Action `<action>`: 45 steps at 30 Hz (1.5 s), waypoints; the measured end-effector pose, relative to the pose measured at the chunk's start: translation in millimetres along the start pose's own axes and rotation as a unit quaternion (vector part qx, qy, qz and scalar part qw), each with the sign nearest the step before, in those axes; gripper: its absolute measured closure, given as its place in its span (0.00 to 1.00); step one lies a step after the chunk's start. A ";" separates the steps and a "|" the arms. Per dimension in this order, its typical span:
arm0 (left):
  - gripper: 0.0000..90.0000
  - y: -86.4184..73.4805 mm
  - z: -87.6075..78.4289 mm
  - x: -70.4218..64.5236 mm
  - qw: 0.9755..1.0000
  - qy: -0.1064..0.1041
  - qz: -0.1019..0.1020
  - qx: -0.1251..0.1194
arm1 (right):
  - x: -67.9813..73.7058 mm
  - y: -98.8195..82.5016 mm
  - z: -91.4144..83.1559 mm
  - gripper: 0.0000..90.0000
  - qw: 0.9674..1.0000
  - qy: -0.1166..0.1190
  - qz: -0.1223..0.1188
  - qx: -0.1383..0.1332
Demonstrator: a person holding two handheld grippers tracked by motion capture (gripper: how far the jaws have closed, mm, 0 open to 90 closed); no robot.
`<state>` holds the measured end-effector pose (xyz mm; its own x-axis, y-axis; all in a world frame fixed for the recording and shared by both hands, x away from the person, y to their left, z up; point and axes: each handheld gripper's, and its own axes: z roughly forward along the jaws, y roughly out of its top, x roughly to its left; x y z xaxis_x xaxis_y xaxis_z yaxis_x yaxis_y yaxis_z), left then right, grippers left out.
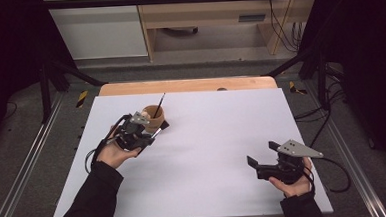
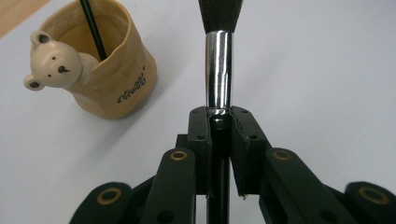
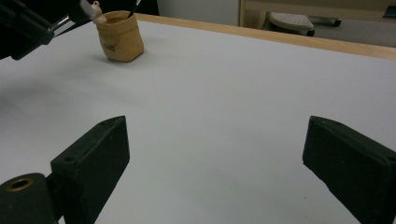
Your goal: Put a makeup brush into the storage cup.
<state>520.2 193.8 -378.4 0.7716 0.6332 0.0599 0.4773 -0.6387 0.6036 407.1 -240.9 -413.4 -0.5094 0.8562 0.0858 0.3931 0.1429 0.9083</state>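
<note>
A tan cup with a small bear figure [image 2: 100, 65] stands on the white table, with a thin black brush handle sticking out of it [image 1: 154, 115]; the cup [image 3: 120, 39] is also far off in the right gripper view. My left gripper [image 1: 150, 133] is shut on a makeup brush [image 2: 218, 70] with a chrome ferrule and black bristles, held just right of the cup and above the table. The brush head [image 1: 164, 125] points toward the cup's right side. My right gripper [image 1: 258, 154] rests open near the front right of the table, nothing between its jaws.
The white board [image 1: 208, 152] covers a wooden table whose far edge [image 1: 190, 85] shows behind it. Black frame posts stand at both sides. Cables trail from each gripper. A desk and cabinet stand beyond the table.
</note>
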 end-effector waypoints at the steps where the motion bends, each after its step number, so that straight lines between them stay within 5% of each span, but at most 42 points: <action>1: 0.88 -0.1 -1.2 -0.7 1.000 0.003 -0.002 -0.005 | 0.0 -0.1 0.0 0.09 1.000 0.000 0.000 0.000; 14: 0.88 2.4 -19.9 -6.8 0.997 0.020 -0.020 -0.067 | -0.1 0.2 -0.7 0.09 1.000 0.000 -0.001 -0.001; 30: 0.88 4.0 -30.5 -8.8 0.983 0.065 -0.067 -0.160 | 0.6 1.0 -1.3 0.09 1.000 0.000 -0.002 -0.002; 45: 0.88 13.0 -30.7 -5.5 0.971 0.089 -0.092 -0.203 | 2.6 1.9 -0.9 0.09 1.000 0.000 -0.005 -0.002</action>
<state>509.3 195.4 -346.5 0.5871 0.8088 0.0357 0.3676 -0.3056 0.8783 405.9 -238.8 -411.1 -0.5135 0.8547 0.0763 0.3853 0.1502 0.9105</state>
